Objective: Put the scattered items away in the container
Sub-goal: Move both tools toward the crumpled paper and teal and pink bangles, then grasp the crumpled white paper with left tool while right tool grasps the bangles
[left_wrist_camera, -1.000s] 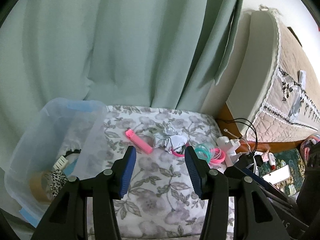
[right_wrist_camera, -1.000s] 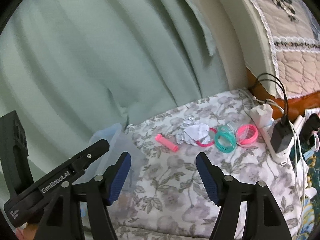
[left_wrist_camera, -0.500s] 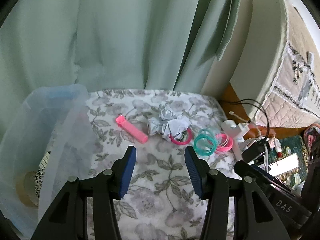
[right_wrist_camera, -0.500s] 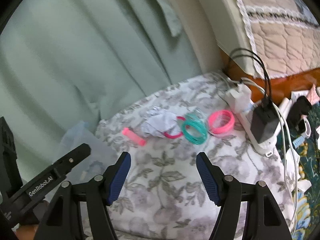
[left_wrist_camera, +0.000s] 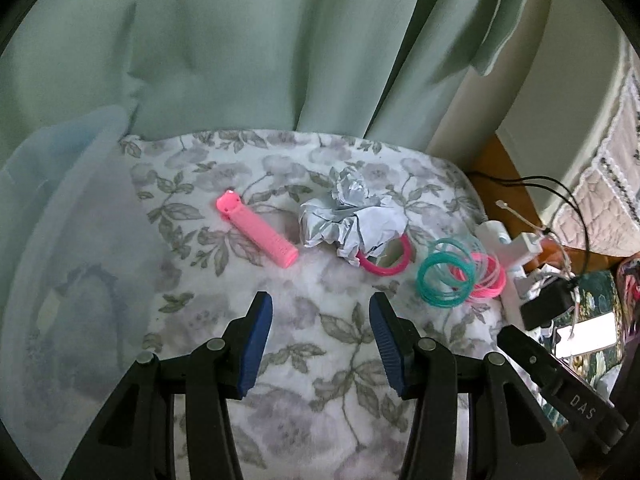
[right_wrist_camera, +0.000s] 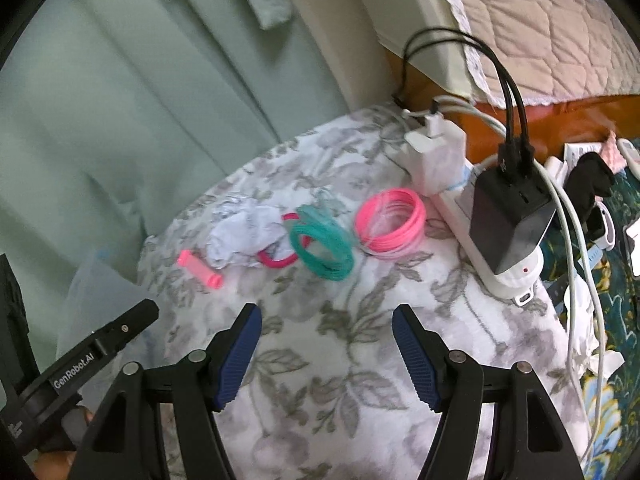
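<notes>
On the floral cloth lie a pink comb-like stick (left_wrist_camera: 257, 231) (right_wrist_camera: 199, 269), a crumpled white paper ball (left_wrist_camera: 349, 214) (right_wrist_camera: 243, 234), a dark pink ring (left_wrist_camera: 385, 257) (right_wrist_camera: 277, 259) partly under the paper, a bundle of teal bangles (left_wrist_camera: 445, 277) (right_wrist_camera: 322, 247) and a bundle of pink bangles (left_wrist_camera: 487, 279) (right_wrist_camera: 390, 224). The clear plastic container (left_wrist_camera: 60, 260) (right_wrist_camera: 96, 280) stands at the left. My left gripper (left_wrist_camera: 320, 312) is open and empty, just short of the stick and paper. My right gripper (right_wrist_camera: 327, 320) is open and empty, just short of the teal bangles.
A white power strip (right_wrist_camera: 500, 268) with a black charger (right_wrist_camera: 510, 220), a white plug (right_wrist_camera: 436, 152) and cables lies along the cloth's right edge. A green curtain (left_wrist_camera: 240, 48) hangs behind. A bed (right_wrist_camera: 540, 28) stands at the right, with clutter on the floor (right_wrist_camera: 592, 200).
Both grippers have moved forward and down toward the scattered items, which now look larger. The left view has swung right, away from the container. Both stay open.
</notes>
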The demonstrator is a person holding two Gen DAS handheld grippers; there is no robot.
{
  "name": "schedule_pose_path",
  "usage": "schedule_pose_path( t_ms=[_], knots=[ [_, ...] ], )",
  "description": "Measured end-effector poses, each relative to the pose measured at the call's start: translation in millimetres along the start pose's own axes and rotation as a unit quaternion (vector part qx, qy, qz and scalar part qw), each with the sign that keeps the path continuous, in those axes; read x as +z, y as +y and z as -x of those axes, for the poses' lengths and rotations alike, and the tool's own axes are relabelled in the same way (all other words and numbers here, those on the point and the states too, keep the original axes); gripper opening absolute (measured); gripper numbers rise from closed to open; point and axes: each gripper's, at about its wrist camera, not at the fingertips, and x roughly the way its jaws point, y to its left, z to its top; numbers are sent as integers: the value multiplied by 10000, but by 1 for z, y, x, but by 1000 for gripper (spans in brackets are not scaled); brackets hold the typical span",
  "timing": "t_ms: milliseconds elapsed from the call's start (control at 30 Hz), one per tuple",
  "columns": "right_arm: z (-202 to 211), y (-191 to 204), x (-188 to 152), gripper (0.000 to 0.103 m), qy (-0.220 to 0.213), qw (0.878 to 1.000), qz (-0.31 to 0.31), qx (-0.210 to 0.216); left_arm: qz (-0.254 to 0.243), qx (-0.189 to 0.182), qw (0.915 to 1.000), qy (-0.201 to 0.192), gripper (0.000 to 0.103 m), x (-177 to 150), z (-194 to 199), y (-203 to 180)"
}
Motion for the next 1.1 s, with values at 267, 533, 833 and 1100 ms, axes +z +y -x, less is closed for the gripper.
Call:
schedule_pose_path(
  t_ms=[267,533,833,1100],
  knots=[
    [-33,-9,11,71,175,9993,-76,-320,-148,-3,9997,177,52,15,-43,-12],
    [-60,-13,20,71,293,9986,-150,-407,-466,-59,9988,132,59,36,-70,-25],
    [-80,-14,32,72,205,9973,-341,-618,-790,27,9969,6,64,55,-93,-34],
    [-91,-23,40,72,101,9957,-535,-746,-783,272,9965,-121,73,62,-117,-33]
  ],
)
